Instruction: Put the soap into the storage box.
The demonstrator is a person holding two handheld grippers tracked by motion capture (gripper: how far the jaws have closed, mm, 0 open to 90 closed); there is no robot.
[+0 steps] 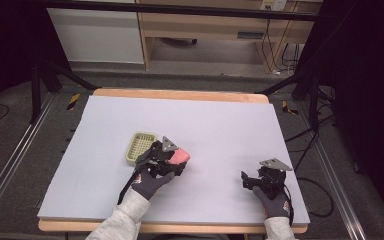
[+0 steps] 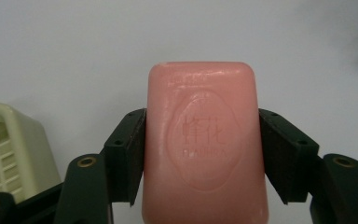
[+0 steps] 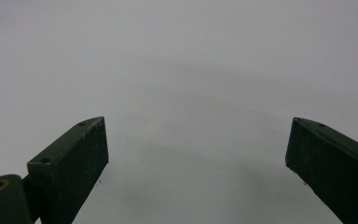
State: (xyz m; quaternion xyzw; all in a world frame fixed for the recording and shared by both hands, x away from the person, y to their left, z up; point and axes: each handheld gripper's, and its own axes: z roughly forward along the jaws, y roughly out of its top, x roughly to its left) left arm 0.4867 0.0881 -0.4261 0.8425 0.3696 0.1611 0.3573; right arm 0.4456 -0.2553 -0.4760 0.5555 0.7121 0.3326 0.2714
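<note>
A pink bar of soap with an embossed oval stamp sits clamped between the two black jaws of my left gripper, held above the grey table. From the high view, that left gripper carries the soap just right of a pale green slatted soap dish. The dish's corner also shows at the left edge of the left gripper view. My right gripper rests near the table's front right, and in its own view the jaws stand wide apart over bare grey surface.
A grey mat covers a wooden table whose edge shows at the back. Black stand legs and cables lie on the floor around it. Wooden furniture stands beyond.
</note>
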